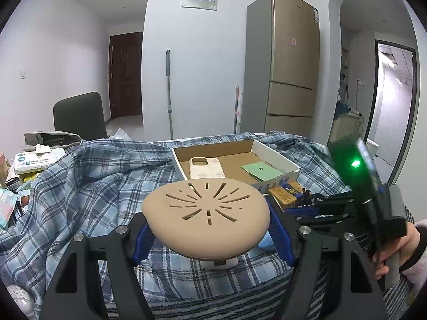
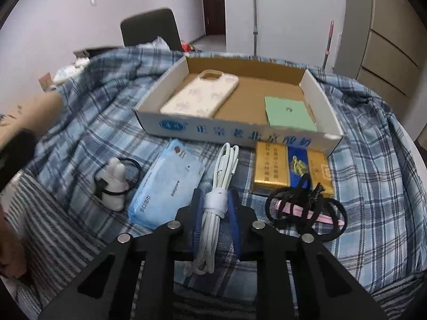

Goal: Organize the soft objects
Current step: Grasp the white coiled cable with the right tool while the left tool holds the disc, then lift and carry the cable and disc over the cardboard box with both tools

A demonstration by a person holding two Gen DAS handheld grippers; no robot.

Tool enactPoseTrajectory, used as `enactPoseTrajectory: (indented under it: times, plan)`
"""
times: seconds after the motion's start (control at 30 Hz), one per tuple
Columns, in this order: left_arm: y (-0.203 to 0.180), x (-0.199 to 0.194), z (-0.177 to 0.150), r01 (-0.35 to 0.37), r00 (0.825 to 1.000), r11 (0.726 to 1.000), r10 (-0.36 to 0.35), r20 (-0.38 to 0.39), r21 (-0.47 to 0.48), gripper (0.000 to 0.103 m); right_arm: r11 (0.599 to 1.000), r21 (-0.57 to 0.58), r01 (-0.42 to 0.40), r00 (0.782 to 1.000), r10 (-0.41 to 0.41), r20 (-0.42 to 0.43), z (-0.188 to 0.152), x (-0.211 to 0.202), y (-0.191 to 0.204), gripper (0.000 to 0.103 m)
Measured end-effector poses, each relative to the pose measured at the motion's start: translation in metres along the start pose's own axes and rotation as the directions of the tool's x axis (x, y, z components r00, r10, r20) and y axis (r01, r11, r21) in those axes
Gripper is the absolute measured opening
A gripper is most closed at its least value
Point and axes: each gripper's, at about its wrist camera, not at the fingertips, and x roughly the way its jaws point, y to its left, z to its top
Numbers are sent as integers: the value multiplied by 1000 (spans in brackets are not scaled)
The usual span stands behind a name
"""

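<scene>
Both tools are loaded, the left gripper [image 1: 210, 229] clamped on a tan slotted silicone pad [image 1: 205, 213] above the plaid cloth [image 1: 88, 186], the right gripper [image 2: 216, 213] pinching the coiled white cable [image 2: 217, 186], so each likely needs carrying forward into the cardboard tray [image 2: 234, 130].

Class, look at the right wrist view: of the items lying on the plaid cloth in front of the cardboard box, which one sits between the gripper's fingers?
The bundled white cable, flanked by the right gripper's blue fingers; the blue wipes pack and gold box lie aside.
</scene>
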Motion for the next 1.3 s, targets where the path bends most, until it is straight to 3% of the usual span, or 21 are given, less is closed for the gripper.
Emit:
enactPoseTrajectory:
  times: [0.17, 0.4, 0.53, 0.87, 1.07, 1.13, 1.3]
  plan:
    - [1, -6, 2, -12, 999, 1000, 12, 29, 6, 76, 998, -37, 42, 992, -37, 118, -1, -28, 2, 18]
    - [-14, -20, 2, -40, 995, 997, 33, 96, 71, 76, 997, -61, 55, 975, -41, 219, -7, -46, 4, 18]
    - [-13, -34, 10, -49, 990, 998, 44, 133, 37, 76, 996, -71, 49, 963, -28, 267, -4, -60, 6, 18]
    - [-32, -45, 70, -42, 985, 997, 30, 172, 67, 76, 989, -90, 117, 894, -65, 443, 55, -116, 4, 18]
    - [-51, -24, 116, -98, 958, 994, 80, 277, 50, 74, 990, -17, 141, 849, -112, 517, 107, -124, -14, 18]
    - [-55, -10, 132, -111, 950, 993, 95, 296, 37, 75, 989, -5, 150, 855, -127, 502, 124, -115, -25, 18]
    - [-43, 29, 163, -108, 956, 994, 109, 273, -17, 75, 989, 30, 142, 887, -140, 440, 147, -79, -50, 18]
